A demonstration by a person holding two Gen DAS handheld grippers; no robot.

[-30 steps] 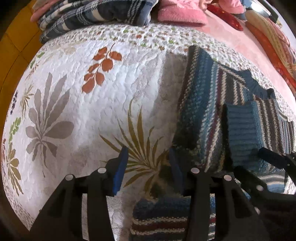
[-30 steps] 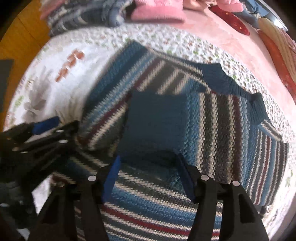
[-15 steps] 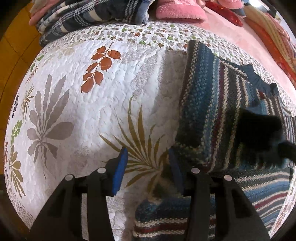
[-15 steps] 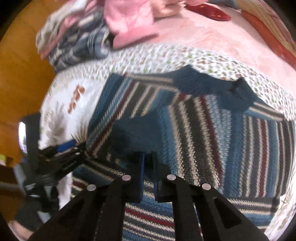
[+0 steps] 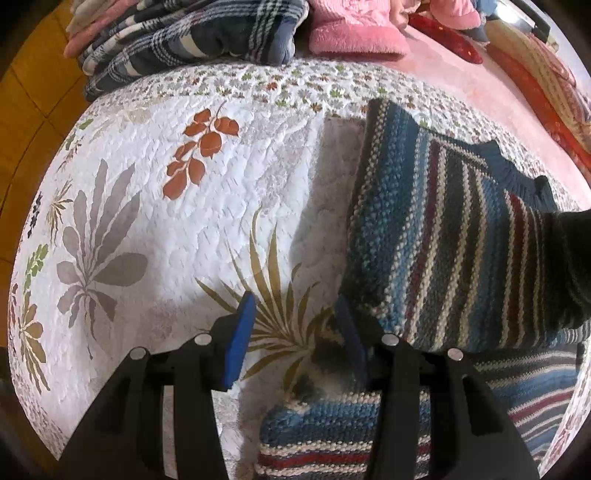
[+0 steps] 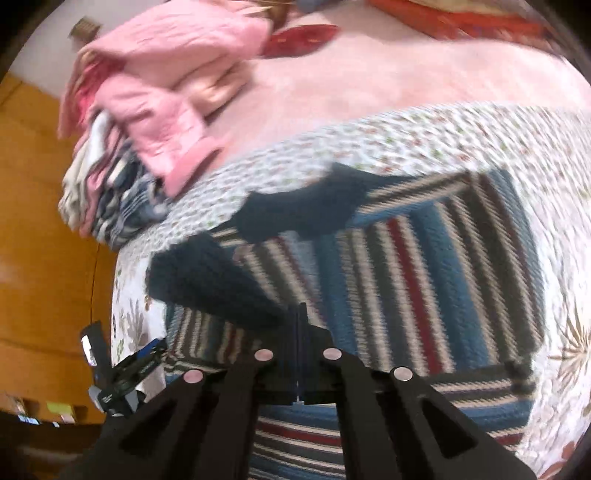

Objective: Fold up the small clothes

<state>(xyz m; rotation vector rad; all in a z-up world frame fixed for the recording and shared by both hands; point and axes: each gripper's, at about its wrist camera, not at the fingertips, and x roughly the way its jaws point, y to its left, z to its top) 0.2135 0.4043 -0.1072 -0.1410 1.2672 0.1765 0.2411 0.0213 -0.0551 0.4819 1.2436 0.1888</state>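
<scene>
The right gripper (image 6: 299, 354), open a second ago, now has its jaws clamped on the dark blue ribbed sleeve cuff of the striped knitted sweater (image 5: 436, 236) lying on the floral quilted bedspread (image 5: 229, 206), drawing it across the body, while the left gripper (image 5: 295, 332) stays open beside the hem.

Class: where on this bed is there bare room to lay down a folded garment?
Free: the quilt left of the striped sweater, below the plaid pile. Crowded: the far edge, with the pink clothes, and the sweater's side.
</scene>
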